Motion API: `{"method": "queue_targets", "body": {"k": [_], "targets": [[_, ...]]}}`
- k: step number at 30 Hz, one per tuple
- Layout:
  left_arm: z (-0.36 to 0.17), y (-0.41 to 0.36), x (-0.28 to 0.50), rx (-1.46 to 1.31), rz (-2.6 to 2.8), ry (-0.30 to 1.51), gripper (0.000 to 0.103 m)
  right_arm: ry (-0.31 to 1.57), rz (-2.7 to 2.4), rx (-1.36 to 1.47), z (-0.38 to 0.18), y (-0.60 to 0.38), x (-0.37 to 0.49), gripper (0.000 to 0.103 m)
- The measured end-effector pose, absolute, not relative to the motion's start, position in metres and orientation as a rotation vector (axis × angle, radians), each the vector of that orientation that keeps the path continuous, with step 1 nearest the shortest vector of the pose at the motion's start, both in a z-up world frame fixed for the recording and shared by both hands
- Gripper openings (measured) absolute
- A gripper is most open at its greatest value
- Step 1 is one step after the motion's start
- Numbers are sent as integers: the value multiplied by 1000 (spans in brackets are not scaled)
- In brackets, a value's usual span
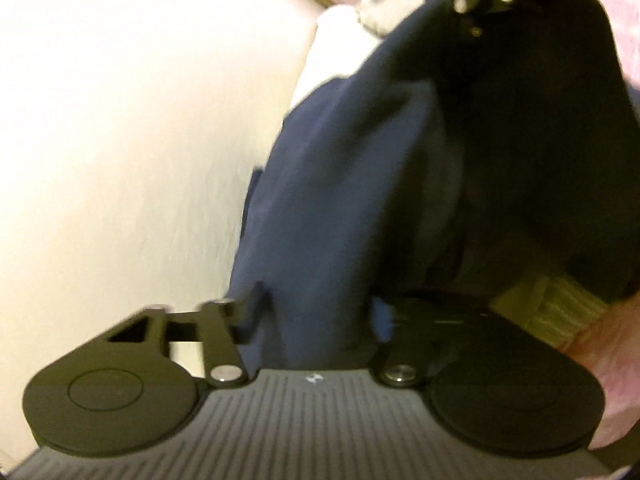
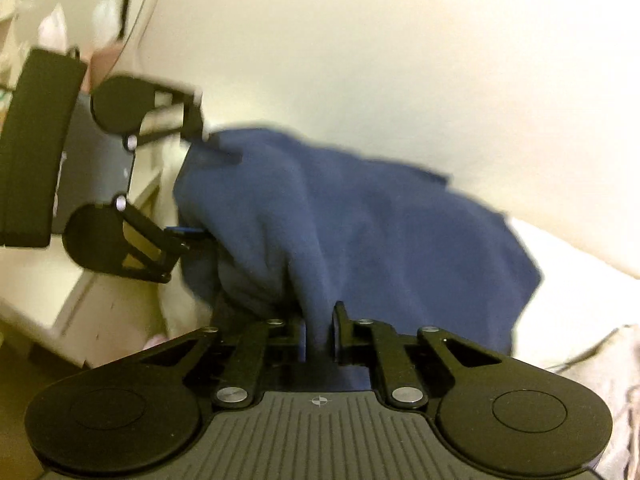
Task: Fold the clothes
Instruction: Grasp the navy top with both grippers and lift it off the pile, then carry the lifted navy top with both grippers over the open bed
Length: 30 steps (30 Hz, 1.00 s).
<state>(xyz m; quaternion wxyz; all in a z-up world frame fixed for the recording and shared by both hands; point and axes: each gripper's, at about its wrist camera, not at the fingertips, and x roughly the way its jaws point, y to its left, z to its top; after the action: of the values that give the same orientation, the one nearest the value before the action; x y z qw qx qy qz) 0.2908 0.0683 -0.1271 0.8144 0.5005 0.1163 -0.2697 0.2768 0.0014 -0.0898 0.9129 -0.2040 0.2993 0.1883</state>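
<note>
**Two Grippers Hold Up a Blue Cloth**

The left hand-held gripper [image 2: 192, 184] sits at the left of the right wrist view. Its black fingers pinch one end of the dark blue cloth [image 2: 360, 232]. The cloth is soft and thick, full of folds. It hangs in the air and stretches sideways between the two tools, in front of a plain pale wall [image 2: 400, 60] with lots of open room. The right hand-held gripper [image 2: 319, 334] is pressed tight on a bunched fold at the bottom.

My left gripper [image 1: 316, 312] and right gripper [image 2: 319, 334] are both raised, each with jaws pinched tight on navy cloth [image 2: 360, 220].
</note>
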Motion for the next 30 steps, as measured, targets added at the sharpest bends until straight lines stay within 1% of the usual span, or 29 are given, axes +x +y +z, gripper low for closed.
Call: {"method": "queue_targets", "body": {"k": [1, 3, 8, 12, 15, 17, 20, 23, 28, 30], "targets": [[-120, 65, 289, 1055, -592, 246, 21, 600, 371, -401, -82, -3, 273, 9], [-105, 56, 281, 1048, -603, 212, 13, 565, 337, -363, -66, -12, 265, 9], [-61, 29, 241, 1035, -651, 68, 11, 502, 226, -271, -32, -58, 210, 8], [-28, -1, 185, 1020, -744, -54, 11, 454, 132, -198, -7, -101, 158, 8], [-13, -29, 129, 1005, -845, -115, 10, 438, 56, -158, 7, -137, 87, 8], [-11, -50, 87, 1000, -921, -135, 10, 443, 8, -119, 8, -163, 35, 8], [-27, -83, 14, 1010, -1043, -116, 10, 472, -66, -49, 1, -196, -45, 8], [-44, -117, -58, 1022, -1174, -89, 10, 528, -149, 14, -19, -219, -124, 8], [-90, -174, -173, 1063, -1458, 1, 10, 652, -331, 152, -57, -250, -251, 8], [-90, -182, -204, 1069, -1588, 0, 10, 694, -426, 206, -67, -257, -301, 8]]}}
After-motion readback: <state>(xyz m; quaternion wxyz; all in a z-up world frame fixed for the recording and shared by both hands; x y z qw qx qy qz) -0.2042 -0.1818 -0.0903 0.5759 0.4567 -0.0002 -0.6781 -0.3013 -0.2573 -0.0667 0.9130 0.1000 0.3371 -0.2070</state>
